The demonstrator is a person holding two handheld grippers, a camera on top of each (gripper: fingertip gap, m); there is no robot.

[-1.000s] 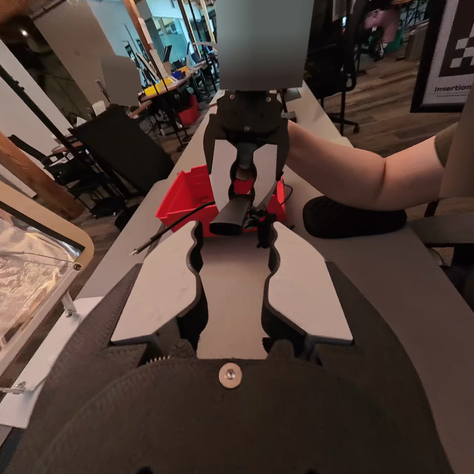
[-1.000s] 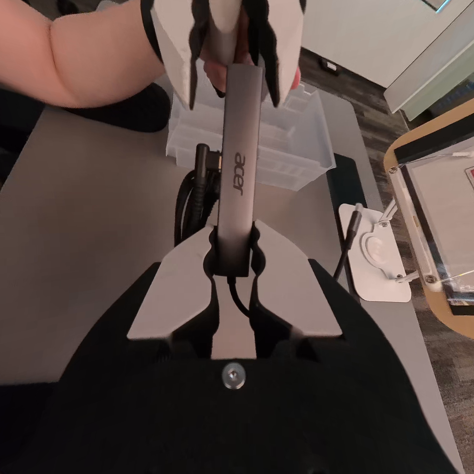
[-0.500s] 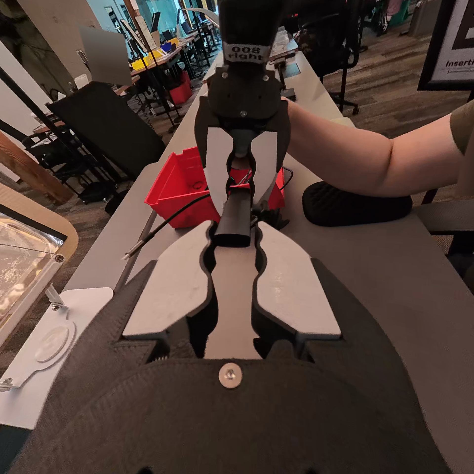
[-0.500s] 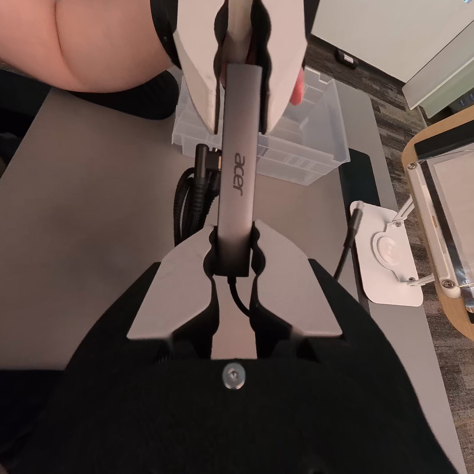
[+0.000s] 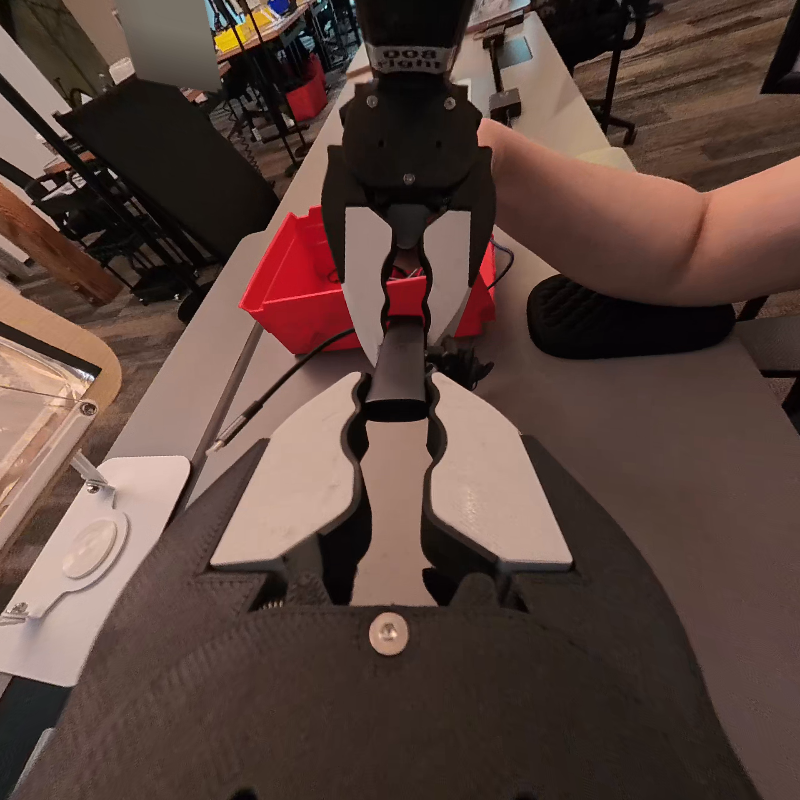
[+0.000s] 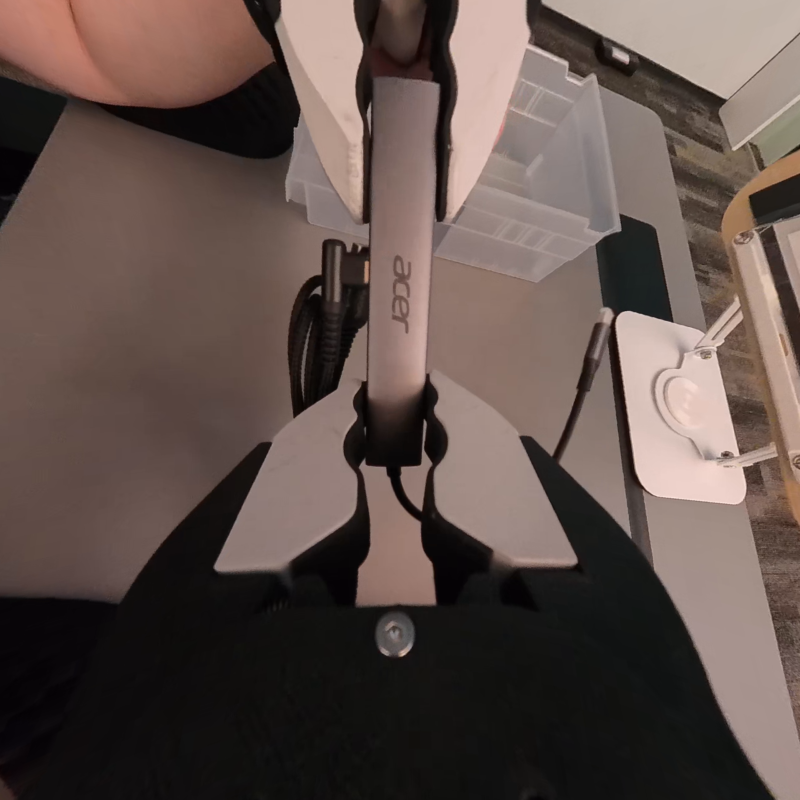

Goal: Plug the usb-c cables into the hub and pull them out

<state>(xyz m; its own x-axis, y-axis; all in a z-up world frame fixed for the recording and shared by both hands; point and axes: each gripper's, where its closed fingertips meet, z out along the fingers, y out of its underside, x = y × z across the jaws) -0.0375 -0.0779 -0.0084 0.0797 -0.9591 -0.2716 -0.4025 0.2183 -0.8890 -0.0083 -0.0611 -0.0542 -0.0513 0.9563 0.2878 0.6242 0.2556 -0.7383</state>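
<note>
Both grippers clamp the hub above the grey table, one at each end.

Left wrist view: the left gripper [image 5: 397, 389] has its jaws closed on the near end of the hub [image 5: 398, 372], the right gripper [image 5: 404, 333] grips the far end, and a red bin [image 5: 303, 311] sits behind. Right wrist view: the right gripper [image 6: 394, 404] clamps the near end of the hub [image 6: 400, 242], the left gripper [image 6: 404, 143] the far end; a black usb-c cable [image 6: 337, 277] is plugged into the hub's left side, and a clear box [image 6: 541, 208] lies beyond.

Showing are two grippers, left [image 5: 397, 391] and right [image 6: 395, 404], one grey hub [image 6: 400, 277], one red bin [image 5: 311, 303], one clear organizer box [image 6: 541, 182], and two white stand bases, of which one [image 6: 675, 381] is showing.
</note>
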